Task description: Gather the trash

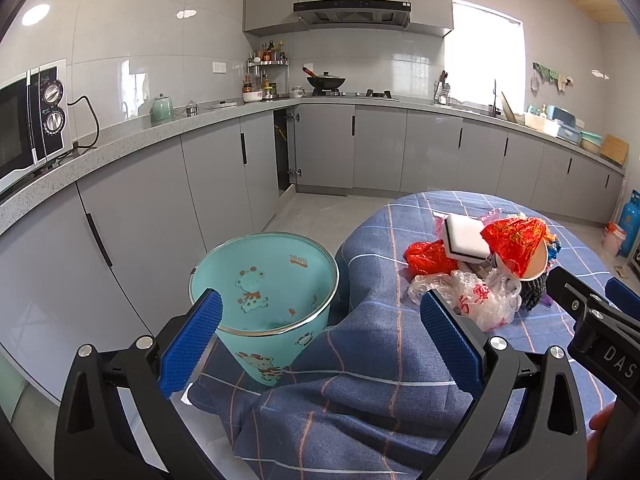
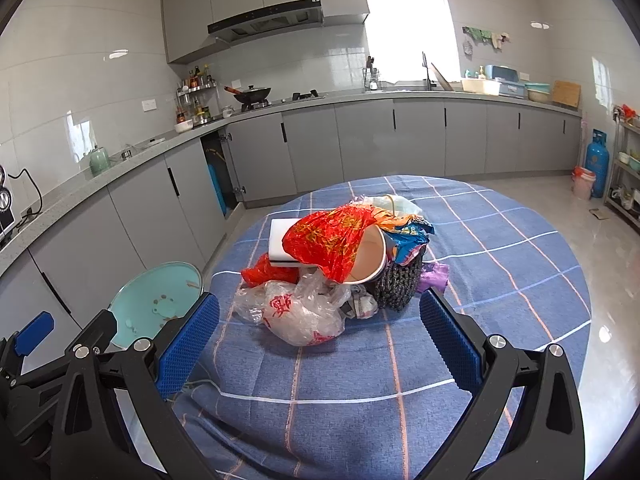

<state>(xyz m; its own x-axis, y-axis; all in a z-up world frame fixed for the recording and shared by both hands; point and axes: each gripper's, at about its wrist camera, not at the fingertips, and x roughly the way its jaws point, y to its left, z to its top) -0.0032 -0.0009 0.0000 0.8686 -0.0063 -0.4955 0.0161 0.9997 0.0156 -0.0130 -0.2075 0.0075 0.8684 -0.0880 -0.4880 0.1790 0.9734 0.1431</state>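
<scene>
A heap of trash lies on a round table with a blue checked cloth (image 2: 500, 280): a clear plastic bag with red print (image 2: 300, 312), a red printed bag (image 2: 332, 236) draped over a paper cup (image 2: 370, 256), a white sponge block (image 2: 280, 240) and a dark knitted scrubber (image 2: 400, 284). A teal bin (image 1: 264, 280) with cartoon animals stands on the floor left of the table. My left gripper (image 1: 320, 332) is open above the table edge, between bin and heap (image 1: 480, 264). My right gripper (image 2: 320, 332) is open just short of the clear bag, nothing between its fingers.
Grey kitchen cabinets (image 1: 380, 148) run along the back and left walls, one door (image 1: 286, 148) ajar. A microwave (image 1: 32, 120) stands on the left counter. A blue gas cylinder (image 2: 598, 164) and a white bucket (image 2: 582, 182) stand on the floor at the right.
</scene>
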